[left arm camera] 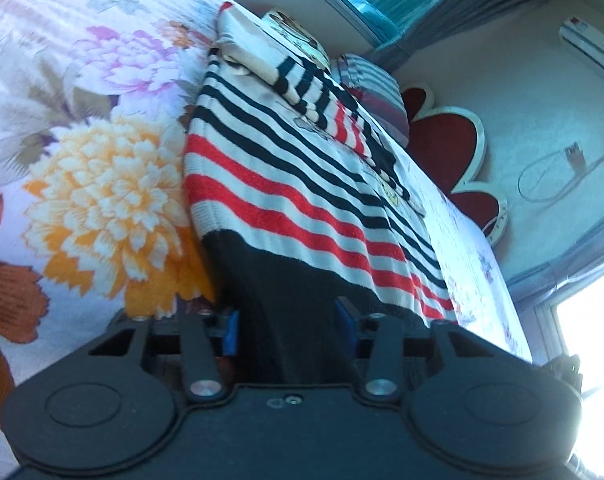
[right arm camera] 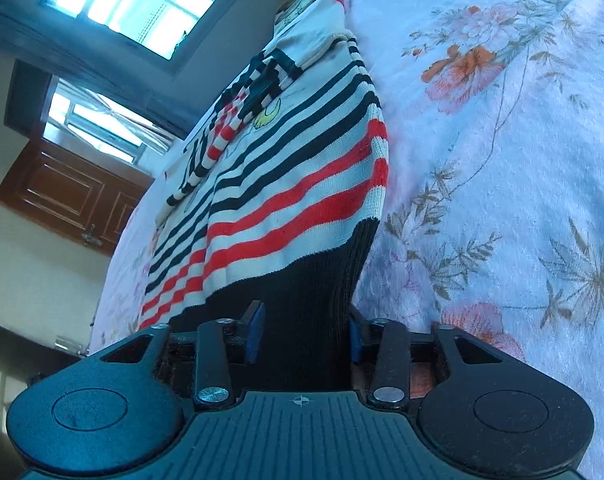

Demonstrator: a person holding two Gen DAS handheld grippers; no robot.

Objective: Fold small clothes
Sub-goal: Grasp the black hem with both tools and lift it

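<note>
Showing a red headboard (left arm camera: 457,152) — left view only — behind sweater (left arm camera: 286,184).

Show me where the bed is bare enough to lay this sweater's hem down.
Bare floral blanket lies along the sweater's outer edge beside the left gripper, and again past the other edge beside the right gripper. Crowded at the far end: folded sleeves and a pillow.

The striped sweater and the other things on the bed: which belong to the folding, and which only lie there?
For the job:
striped sweater
left gripper
right gripper

Only there:
floral bedsheet
striped pillow
red headboard
</note>
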